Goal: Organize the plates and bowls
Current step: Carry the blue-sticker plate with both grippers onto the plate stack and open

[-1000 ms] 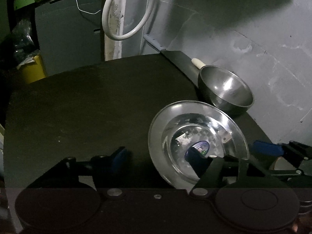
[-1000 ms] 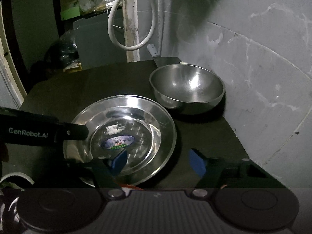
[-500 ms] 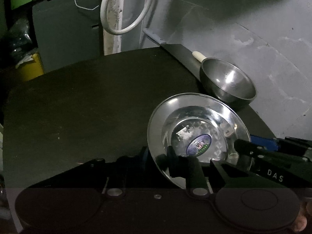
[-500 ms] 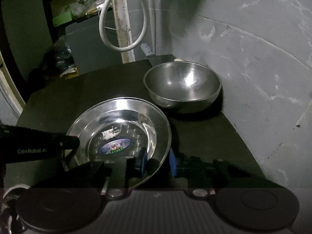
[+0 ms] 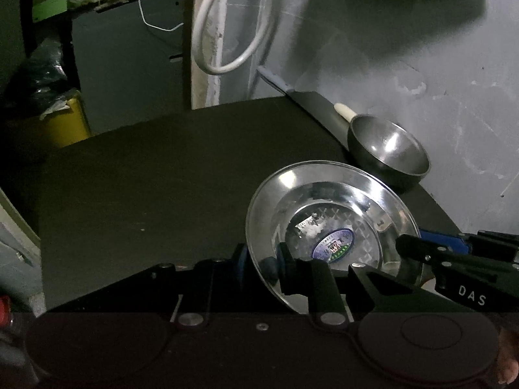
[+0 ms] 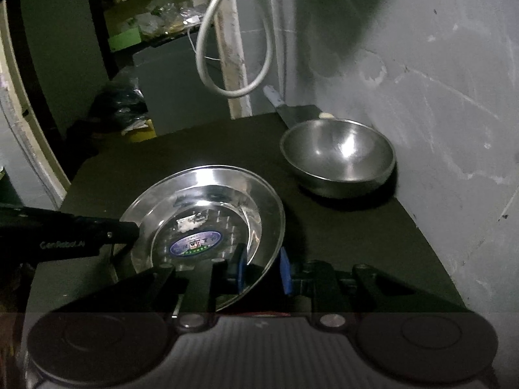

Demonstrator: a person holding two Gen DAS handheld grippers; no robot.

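Note:
A shiny steel plate [image 5: 331, 214] with a blue oval sticker at its centre hangs slightly tilted just above the dark table [image 5: 146, 178]. My left gripper [image 5: 261, 264] is shut on its left rim, one pad inside and one outside. My right gripper [image 6: 262, 269] is shut on the plate's [image 6: 207, 207] near right rim. Each gripper shows in the other's view: the right gripper [image 5: 421, 240] at the plate's right edge, the left gripper [image 6: 129, 227] at its left edge. A steel bowl [image 6: 337, 155] stands upright behind the plate, close to the wall; it is the same bowl [image 5: 389, 152] in the left wrist view.
The grey wall [image 5: 438, 81] runs along the table's right edge. A knife with a grey handle [image 5: 275, 81] and a cream-coloured handle [image 5: 343, 110] lie behind the bowl. A white hose loop [image 5: 227, 32] hangs at the back. A yellow bin [image 5: 65, 120] stands beyond the table's left.
Both grippers stood open beside the plate a second ago; their jaws have since shut on its opposite rims. The plate has come up a little off the table.

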